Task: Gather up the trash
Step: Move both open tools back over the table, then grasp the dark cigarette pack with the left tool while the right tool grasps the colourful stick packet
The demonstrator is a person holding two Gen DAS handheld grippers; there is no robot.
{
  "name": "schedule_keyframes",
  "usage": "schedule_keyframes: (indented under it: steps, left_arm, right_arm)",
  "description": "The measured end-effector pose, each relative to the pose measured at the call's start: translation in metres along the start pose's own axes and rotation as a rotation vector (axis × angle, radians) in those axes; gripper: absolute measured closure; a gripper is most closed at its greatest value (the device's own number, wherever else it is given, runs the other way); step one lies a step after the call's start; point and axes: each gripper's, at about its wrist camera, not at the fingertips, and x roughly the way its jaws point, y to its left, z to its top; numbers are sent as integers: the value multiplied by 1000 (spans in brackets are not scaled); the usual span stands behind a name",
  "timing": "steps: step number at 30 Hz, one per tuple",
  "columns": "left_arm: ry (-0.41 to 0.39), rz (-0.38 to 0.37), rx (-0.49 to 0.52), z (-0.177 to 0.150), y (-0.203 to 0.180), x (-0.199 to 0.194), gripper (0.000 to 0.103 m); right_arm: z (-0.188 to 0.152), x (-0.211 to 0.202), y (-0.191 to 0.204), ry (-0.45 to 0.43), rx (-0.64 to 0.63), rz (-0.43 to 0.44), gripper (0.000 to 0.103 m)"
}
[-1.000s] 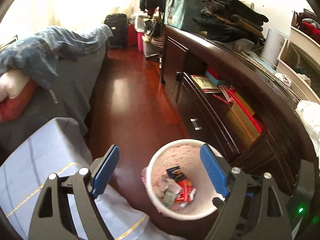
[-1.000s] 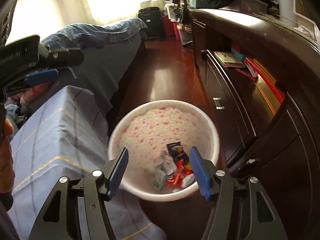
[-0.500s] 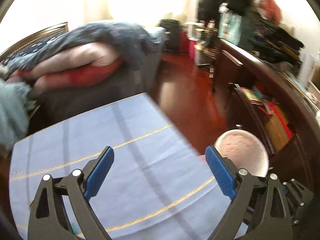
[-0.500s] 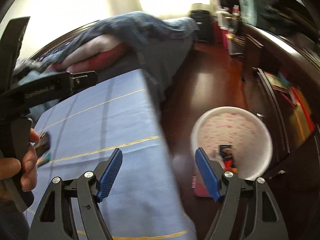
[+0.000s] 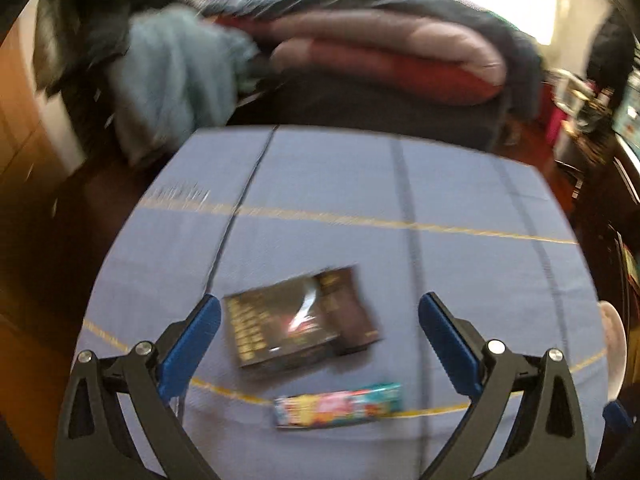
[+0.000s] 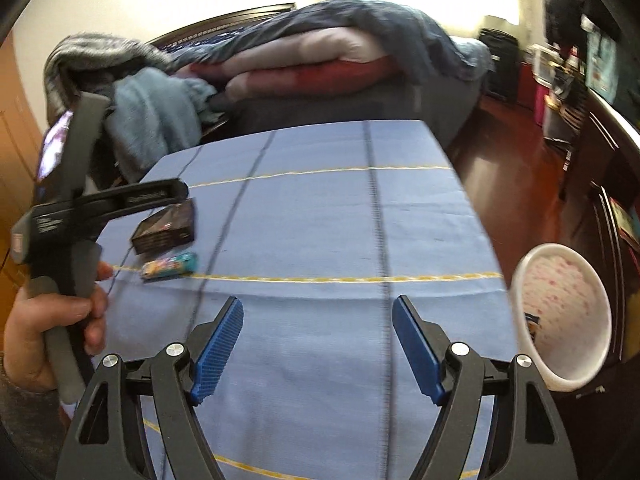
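Note:
A dark flat box (image 5: 298, 320) lies on the blue cloth (image 5: 360, 184), with a colourful wrapper (image 5: 340, 404) just in front of it. My left gripper (image 5: 320, 332) hovers over the box, its jaws opening wide, and the pads touch nothing. In the right wrist view the same box (image 6: 166, 228) and wrapper (image 6: 170, 266) lie at the left, under the left gripper held by a hand (image 6: 52, 320). My right gripper (image 6: 318, 344) is open over bare cloth. The white bin (image 6: 560, 316) with pink spots stands at the right, with trash inside.
Folded blankets and a teal towel (image 6: 156, 112) are piled on the bed behind the blue cloth. A dark wood cabinet (image 6: 612, 168) runs along the right, with red-brown floor (image 6: 516, 184) between it and the bed.
Both grippers swung left from over the bin to over the blue cloth. The left one now hangs above the dark box and wrapper. Both sets of jaws stand wider.

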Motion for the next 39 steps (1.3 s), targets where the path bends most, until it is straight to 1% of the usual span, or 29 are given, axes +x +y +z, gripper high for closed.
schedule_keyframes:
  steps: [1,3,4,13,16,19,24,28,31,33,35,36,38,39]
  left_arm:
    - [16,-5,-17,1,4,5,4]
    - [51,-42,-59,1,12,18,4]
    - [57,-47,-63,1,11,21,4]
    - [86,-50,-43,1,8,50,4]
    - [73,-41,-35,-1,8,51,4]
    - [62,-56,-38,-2,12,50,6]
    - [49,-81,-36,1,21,51,13]
    - [33,-108,-42,2,36,47,15]
    - [-15,-73,-51,5,58,33,15]
    - [-42,-47,-69,7,74,24,15]
    - [-61,-29,-84,8,88,17,15]
    - [-69,-22,-94,9,95,14,15]
    - [-84,-12,-114,11,109,7,14]
    - [-88,-12,-118,11,114,5,14]
  right_arm:
    - [0,2,7,4,-10,8,26]
    - [1,4,15,10,-25,21,26]
    - [2,6,21,14,-33,27,26]
    - [3,20,44,53,-72,37,26]
    - [4,25,49,63,-84,37,26]
    - [5,31,57,73,-95,37,26]
    - [7,41,70,91,-110,46,26]
    - [10,53,80,108,-118,60,26]
    - [12,62,85,125,-111,89,26]
    - [15,72,94,134,-115,110,21]
    - [17,80,103,135,-124,115,17]
    - [17,84,111,134,-133,120,12]
    - [17,92,122,131,-145,121,7]
    - [16,97,127,131,-151,119,6]
